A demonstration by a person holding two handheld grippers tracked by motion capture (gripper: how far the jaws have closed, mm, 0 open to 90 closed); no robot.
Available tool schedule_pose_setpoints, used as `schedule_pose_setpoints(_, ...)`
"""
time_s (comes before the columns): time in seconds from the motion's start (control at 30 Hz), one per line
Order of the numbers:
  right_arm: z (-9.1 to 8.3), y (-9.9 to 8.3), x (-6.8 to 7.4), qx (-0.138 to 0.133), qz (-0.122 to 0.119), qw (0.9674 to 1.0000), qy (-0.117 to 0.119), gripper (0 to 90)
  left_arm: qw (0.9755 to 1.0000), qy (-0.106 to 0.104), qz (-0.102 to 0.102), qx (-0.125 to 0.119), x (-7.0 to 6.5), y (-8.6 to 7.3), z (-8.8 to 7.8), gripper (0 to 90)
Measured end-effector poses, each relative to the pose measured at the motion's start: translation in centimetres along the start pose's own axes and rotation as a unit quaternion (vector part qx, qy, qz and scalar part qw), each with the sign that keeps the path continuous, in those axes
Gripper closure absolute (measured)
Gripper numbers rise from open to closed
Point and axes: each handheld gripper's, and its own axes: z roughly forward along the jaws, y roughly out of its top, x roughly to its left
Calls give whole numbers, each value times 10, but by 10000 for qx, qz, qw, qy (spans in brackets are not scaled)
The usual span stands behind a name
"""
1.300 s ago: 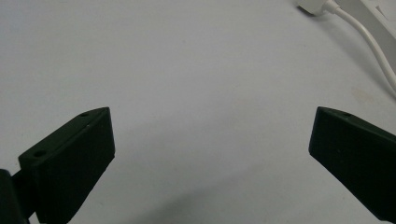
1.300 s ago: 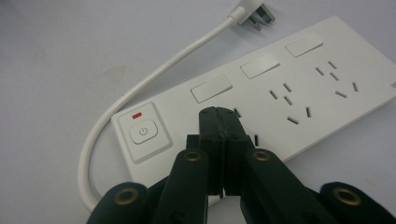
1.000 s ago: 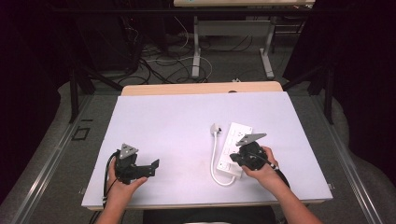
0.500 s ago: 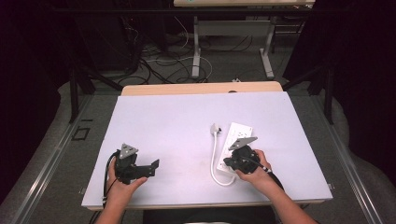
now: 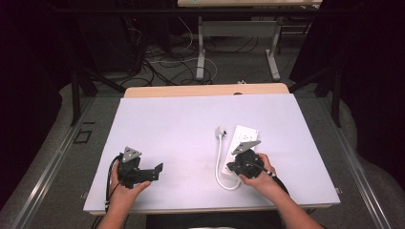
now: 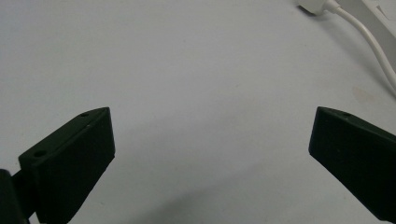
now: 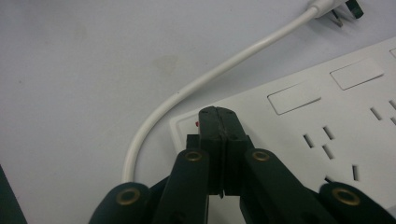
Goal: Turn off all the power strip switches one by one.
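From above, the right claw (image 5: 235,166) sits on the near end of the white power strip (image 5: 243,138), whose long axis runs toward one o'clock; the left claw (image 5: 154,171) rests well apart at nine o'clock. Its own view shows matte black jaws spread over the bare surface (image 6: 187,70). The right claw's view shows jaws pressed together, tips by the strip's red switch (image 7: 198,124), the smooth cord (image 7: 187,93) curving beside.
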Motion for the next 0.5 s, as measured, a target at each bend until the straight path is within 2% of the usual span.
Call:
schedule_pose_setpoints(0.37, 2, 0, 0, -28, 35, 10000, -9, 900, 10000, 4, -18, 13, -1, 0, 0, 5)
schedule_pose_setpoints(0.43, 3, 0, 0, -14, -71, 10000, -14, 900, 10000, 7, -19, 14, -1, 0, 0, 5)
schedule_pose_setpoints(0.5, 3, 0, 1, 60, -64, 10000, -42, 900, 10000, 10, -20, 12, -1, 0, 0, 5)
